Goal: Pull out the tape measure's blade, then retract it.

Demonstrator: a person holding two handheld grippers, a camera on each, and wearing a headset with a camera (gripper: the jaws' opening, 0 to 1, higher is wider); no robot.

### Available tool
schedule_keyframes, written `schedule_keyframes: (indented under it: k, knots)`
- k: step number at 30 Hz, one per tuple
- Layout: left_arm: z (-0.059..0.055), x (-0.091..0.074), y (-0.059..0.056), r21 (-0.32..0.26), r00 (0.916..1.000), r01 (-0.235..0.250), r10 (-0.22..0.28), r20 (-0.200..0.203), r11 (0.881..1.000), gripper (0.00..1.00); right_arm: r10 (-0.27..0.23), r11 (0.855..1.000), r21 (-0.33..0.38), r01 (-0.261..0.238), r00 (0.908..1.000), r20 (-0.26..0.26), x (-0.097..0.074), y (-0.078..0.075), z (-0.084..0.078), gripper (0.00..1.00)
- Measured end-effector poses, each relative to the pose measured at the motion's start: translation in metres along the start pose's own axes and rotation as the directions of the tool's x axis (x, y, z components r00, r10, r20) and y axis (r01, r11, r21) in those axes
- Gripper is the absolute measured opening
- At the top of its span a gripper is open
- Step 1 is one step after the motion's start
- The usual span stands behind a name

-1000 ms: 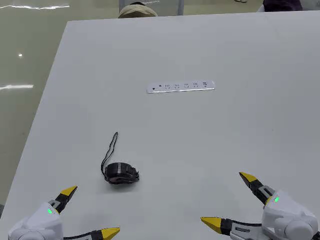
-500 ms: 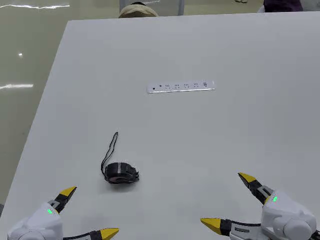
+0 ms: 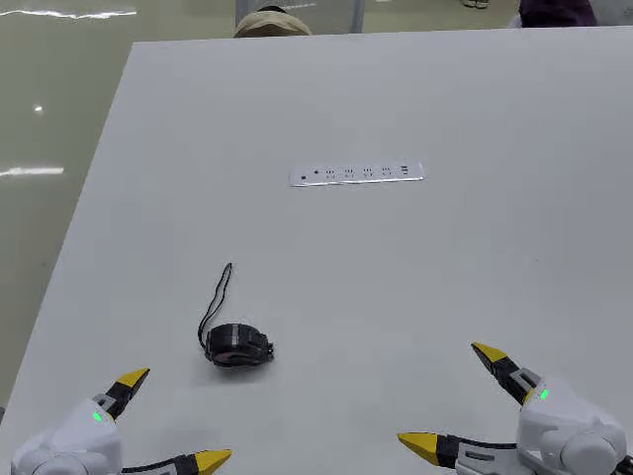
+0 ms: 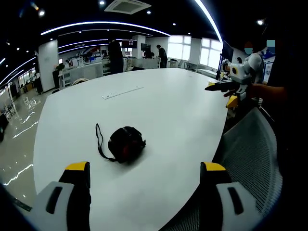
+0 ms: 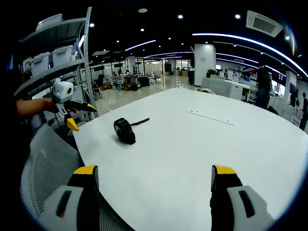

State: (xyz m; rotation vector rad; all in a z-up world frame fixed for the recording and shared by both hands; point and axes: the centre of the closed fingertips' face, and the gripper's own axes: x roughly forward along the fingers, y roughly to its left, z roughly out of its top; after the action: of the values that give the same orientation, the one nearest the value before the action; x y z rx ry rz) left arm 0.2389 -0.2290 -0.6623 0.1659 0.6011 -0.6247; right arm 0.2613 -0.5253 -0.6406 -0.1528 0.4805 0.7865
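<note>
Tape measure (image 3: 237,344) sits on the table (image 3: 415,287), just ahead of the left gripper (image 3: 172,420). The right gripper view catches storage shelves (image 5: 50,65), and the head view a power strip (image 3: 356,174). Left gripper and right gripper (image 3: 451,397) both gape wide, holding nothing.

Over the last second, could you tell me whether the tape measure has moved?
No. The tape measure keeps its place on the table, nearer than the power strip and to its left, with its strap lying as before.

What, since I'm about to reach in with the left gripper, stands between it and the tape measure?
Nothing visible. Just bare table lies between the open left gripper and the tape measure. Its strap trails off on the far side, and the power strip lies well beyond.
</note>
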Motion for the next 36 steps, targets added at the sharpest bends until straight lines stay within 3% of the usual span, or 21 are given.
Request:
schedule_keyframes:
  k: [16, 36]
  knots:
    - [0.002, 0.006, 0.009, 0.050, 0.9993, 0.023, -0.021, -0.030, 0.999, 0.89, 0.033, 0.999, -0.025, -0.034, 0.9992, -0.020, 0.006, -0.001, 0.000, 0.97]
    - [0.005, 0.025, 0.025, 0.153, 0.9933, 0.087, -0.074, -0.088, 0.984, 0.81, 0.150, 0.981, -0.120, -0.152, 0.9883, -0.026, 0.023, 0.003, 0.007, 0.88]
